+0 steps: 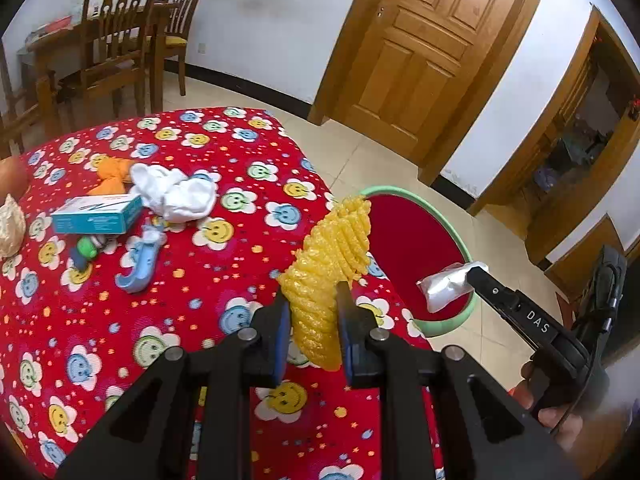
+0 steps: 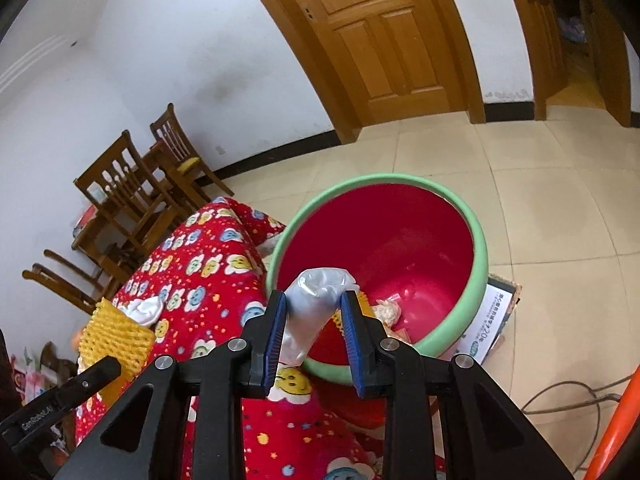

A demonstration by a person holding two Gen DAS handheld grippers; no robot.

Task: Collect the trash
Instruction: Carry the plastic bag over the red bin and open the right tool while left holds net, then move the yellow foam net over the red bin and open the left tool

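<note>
My left gripper (image 1: 312, 296) is shut on a yellow foam net (image 1: 336, 240), held over the right edge of the red smiley-print tablecloth (image 1: 200, 280). The net's top overlaps the green rim of the red bin (image 1: 404, 192) standing on the floor beside the table. My right gripper (image 2: 314, 298) is shut on a crumpled silver wrapper (image 2: 316, 284) just above the bin's near rim (image 2: 480, 272). The left wrist view shows that wrapper (image 1: 448, 284) at the right gripper's tip, over the bin's mouth. Some pale scraps (image 2: 386, 310) lie in the bin's bottom.
On the table lie a crumpled white tissue (image 1: 176, 192), a blue-and-white box (image 1: 96, 212), an orange wrapper (image 1: 112, 176) and a blue plastic hook (image 1: 140, 264). Wooden chairs (image 1: 120, 40) stand behind. A flat cardboard box (image 2: 492, 320) and a cable (image 2: 560, 396) lie by the bin.
</note>
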